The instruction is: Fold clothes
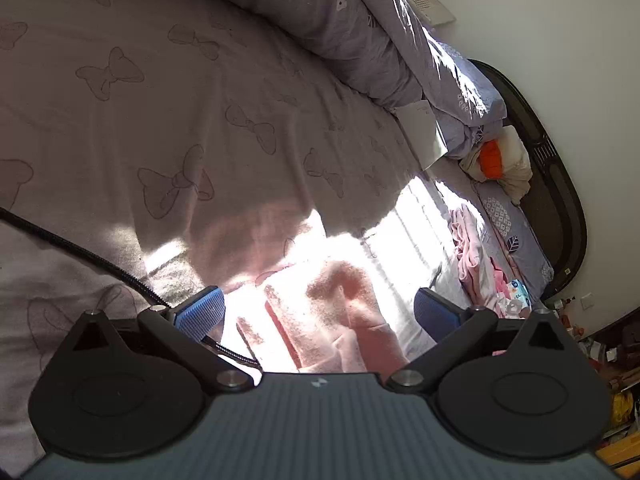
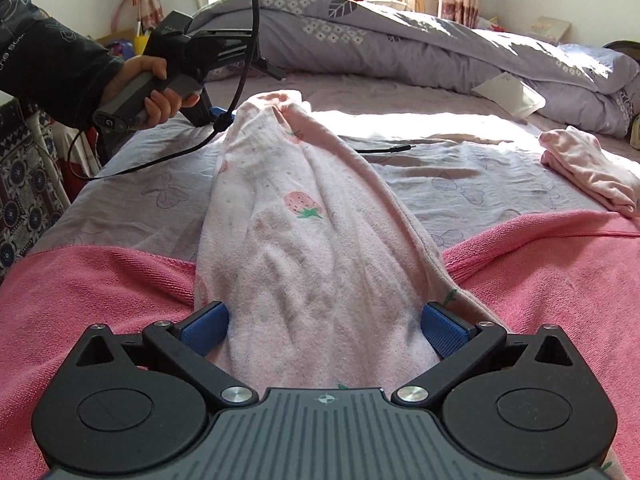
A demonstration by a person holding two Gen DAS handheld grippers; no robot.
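Garment: a pale pink strawberry-print garment [image 2: 304,232] lies stretched lengthwise along the bed, its near end over a bright pink towel [image 2: 540,280] and its far end bunched up close to the left gripper.
Right gripper: the right gripper [image 2: 324,330] has its jaws wide apart, the blue pads flanking the garment's near end without clamping it.
Left gripper: the left gripper [image 1: 320,312] is likewise spread, hovering over the sunlit far end of the cloth; nothing is pinched between its pads. The right wrist view shows a hand [image 2: 154,90] holding it beside the garment's far tip.
Progress: early, I judge. The piece is drawn out long but wrinkled, with no crisp fold visible yet; folding end to end seems to remain.
Other clothes: a crumpled pink piece [image 2: 588,168] sits to the right of the garment, well apart, apparently unfolded.
Edges: the garment's long right edge rolls under; the near hem is hidden behind the gripper body.
Open room: bare bow-print sheet [image 2: 460,184] lies either side of the garment; a rumpled purple duvet [image 2: 400,40] bounds the far side, and a loose cable [image 2: 384,150] lies just right of the garment.
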